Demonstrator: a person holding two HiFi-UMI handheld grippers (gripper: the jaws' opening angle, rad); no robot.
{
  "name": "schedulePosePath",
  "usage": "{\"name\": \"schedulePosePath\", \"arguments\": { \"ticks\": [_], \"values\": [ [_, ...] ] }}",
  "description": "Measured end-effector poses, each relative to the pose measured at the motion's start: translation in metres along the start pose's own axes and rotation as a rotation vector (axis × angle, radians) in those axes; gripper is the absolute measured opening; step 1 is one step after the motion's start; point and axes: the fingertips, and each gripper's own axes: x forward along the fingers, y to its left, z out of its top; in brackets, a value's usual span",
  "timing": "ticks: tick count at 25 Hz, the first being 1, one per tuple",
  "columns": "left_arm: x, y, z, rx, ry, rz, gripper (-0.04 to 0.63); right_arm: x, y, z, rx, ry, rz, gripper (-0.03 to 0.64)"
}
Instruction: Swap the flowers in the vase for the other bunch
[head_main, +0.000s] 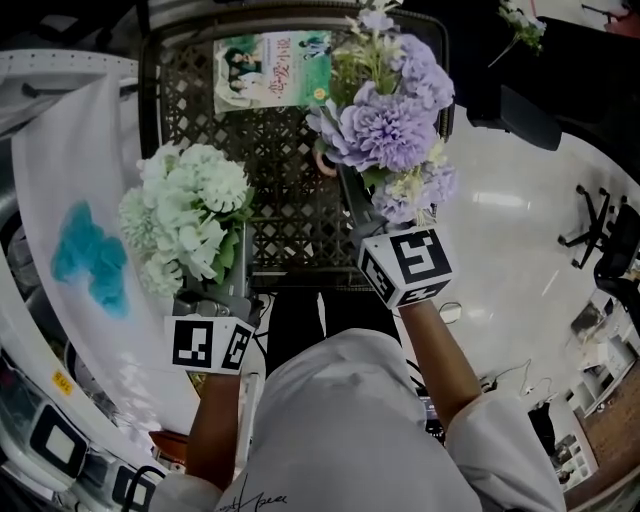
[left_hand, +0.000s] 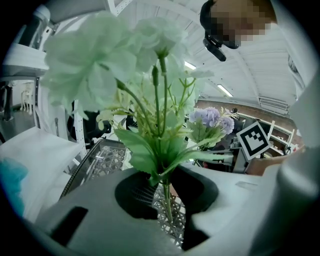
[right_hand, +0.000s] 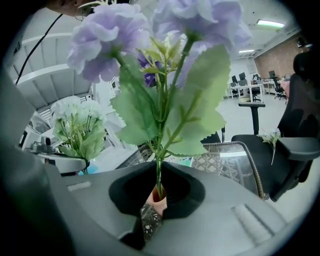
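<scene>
Head view: left gripper (head_main: 218, 288) holds white bunch (head_main: 185, 215) above mesh table (head_main: 270, 150); right gripper (head_main: 352, 195) holds purple bunch (head_main: 390, 125) farther back, with the pink vase (head_main: 326, 163) beneath its blooms.
Left gripper view: jaws clamped on the white bunch's green stems (left_hand: 165, 197), mesh below.
Right gripper view: jaws pinch the purple bunch's thin stem (right_hand: 159, 175), its foot inside the vase mouth (right_hand: 154, 204).

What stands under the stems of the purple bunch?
The mouth of a pink vase shows between the jaws of the right claw. The claw covers the vase's body.
</scene>
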Motion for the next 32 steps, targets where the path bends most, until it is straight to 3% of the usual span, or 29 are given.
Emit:
{"name": "schedulePosePath", "arguments": {
  "ticks": [32],
  "values": [
    [0.001,-0.004,-0.008,-0.019,-0.005,0.029,0.083,0.012,0.003,-0.023,-0.041,0.053,0.043,0.089]
  ]
}}
